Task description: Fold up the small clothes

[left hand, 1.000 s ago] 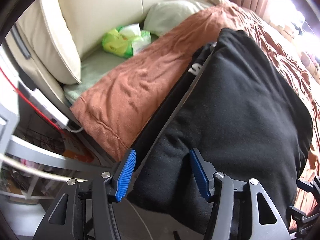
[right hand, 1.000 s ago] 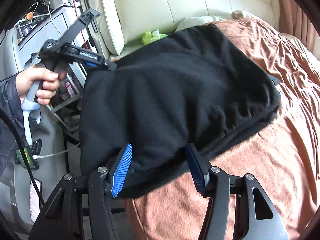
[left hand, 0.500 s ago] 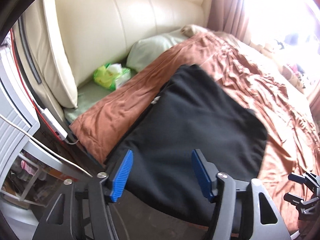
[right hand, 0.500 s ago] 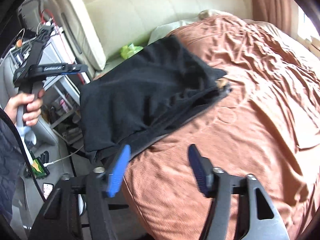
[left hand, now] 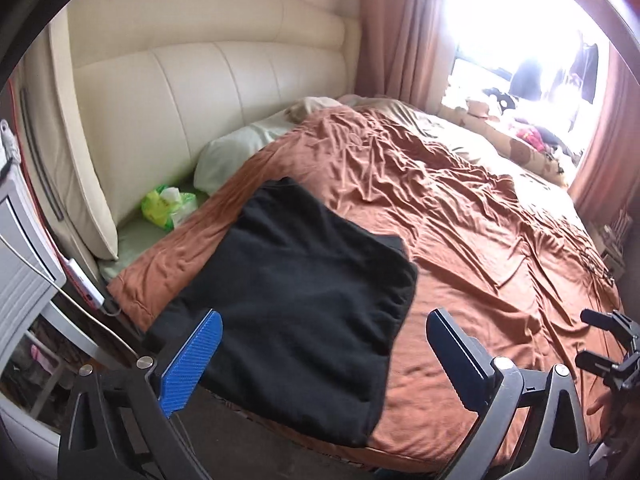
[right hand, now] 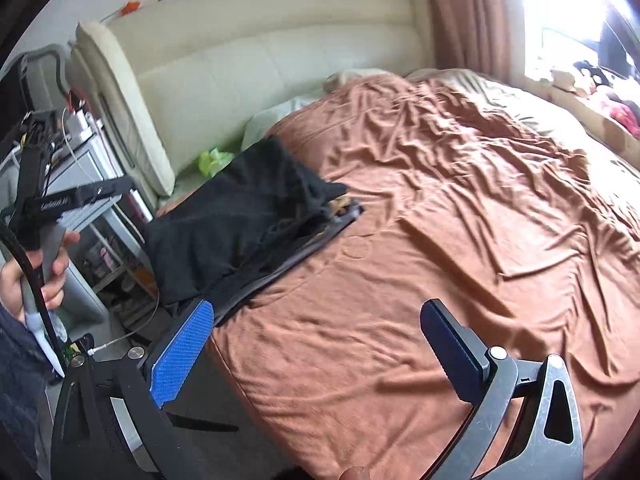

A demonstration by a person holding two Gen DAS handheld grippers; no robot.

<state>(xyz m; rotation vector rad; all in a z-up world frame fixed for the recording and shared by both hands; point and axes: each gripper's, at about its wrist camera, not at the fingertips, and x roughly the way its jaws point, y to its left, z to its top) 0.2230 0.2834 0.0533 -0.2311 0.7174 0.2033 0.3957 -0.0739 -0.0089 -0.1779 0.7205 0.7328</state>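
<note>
With both tools, left (left hand: pixel 322 354) and right (right hand: pixel 316 350), just opened wide and empty, black garment (left hand: pixel 296 292) lies folded on bed (left hand: pixel 480 240); fold looks done.

I am holding both grippers angled downward, left gripper (left hand: pixel 324 344) and right gripper (right hand: pixel 316 336) jaws just opening wide, nothing between them
</note>
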